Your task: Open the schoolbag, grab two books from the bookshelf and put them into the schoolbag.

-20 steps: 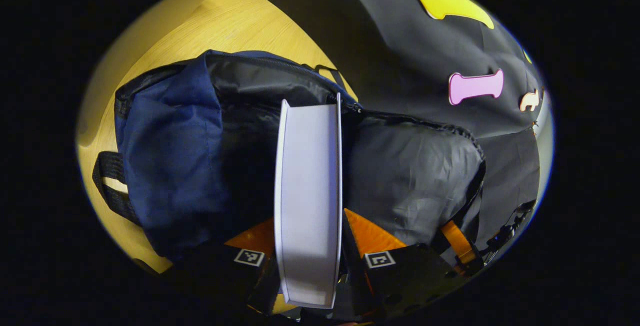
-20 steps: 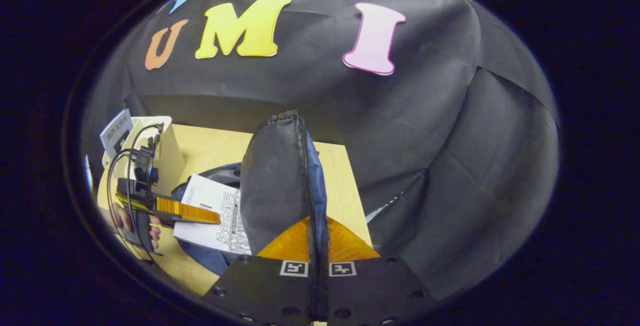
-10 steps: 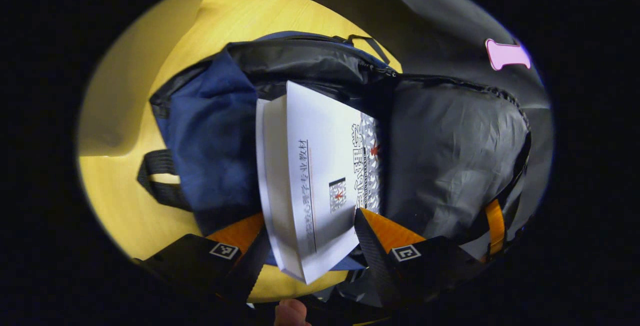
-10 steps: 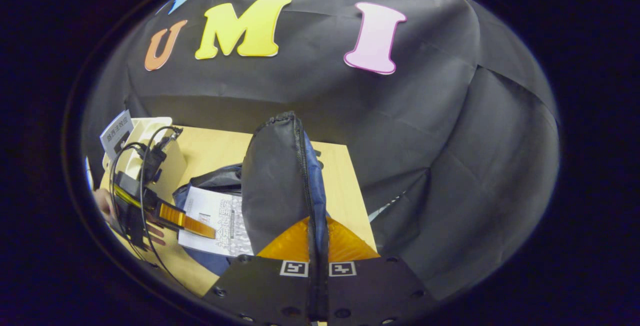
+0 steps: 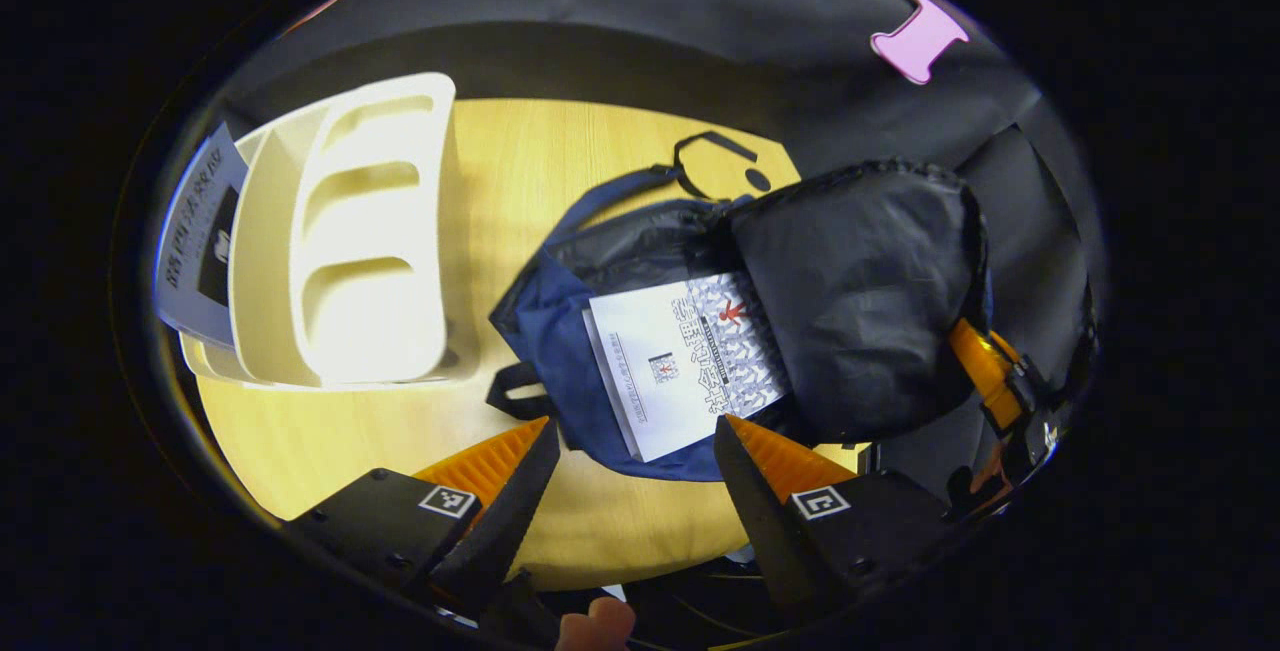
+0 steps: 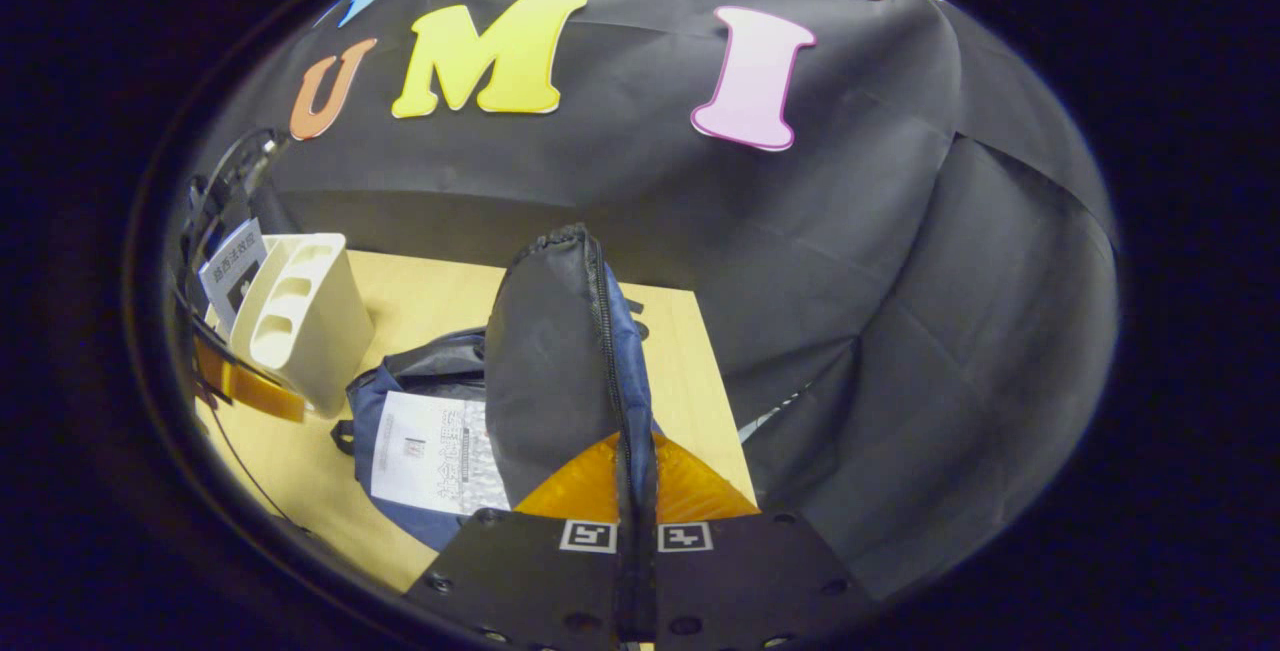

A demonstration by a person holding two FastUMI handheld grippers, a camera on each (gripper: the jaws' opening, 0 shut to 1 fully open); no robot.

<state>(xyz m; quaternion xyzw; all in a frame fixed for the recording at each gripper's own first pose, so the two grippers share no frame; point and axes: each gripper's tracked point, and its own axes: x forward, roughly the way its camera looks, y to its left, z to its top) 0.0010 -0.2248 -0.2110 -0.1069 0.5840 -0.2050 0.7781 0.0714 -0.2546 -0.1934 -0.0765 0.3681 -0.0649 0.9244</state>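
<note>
My left gripper (image 5: pixel 632 451) hangs with its orange ribbed fingers spread wide and empty above the navy fabric schoolbag (image 5: pixel 560 331). My right gripper (image 6: pixel 634 491) is clamped on the bag's raised flap (image 6: pixel 550 361) (crinkled black lining, zipper along the edge). A white softcover book (image 5: pixel 685 361) with grey printed text lies in the bag's open mouth. Beside the bag on the pale wooden table (image 5: pixel 520 161) stands the cream plastic slotted bookshelf (image 5: pixel 350 251), holding a second grey-covered book (image 5: pixel 195 236).

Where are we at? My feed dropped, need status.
Left gripper open, empty. Right gripper shut on schoolbag flap, holding it up. One book lying in the open schoolbag; another book at the bookshelf. Nothing blocking.
</note>
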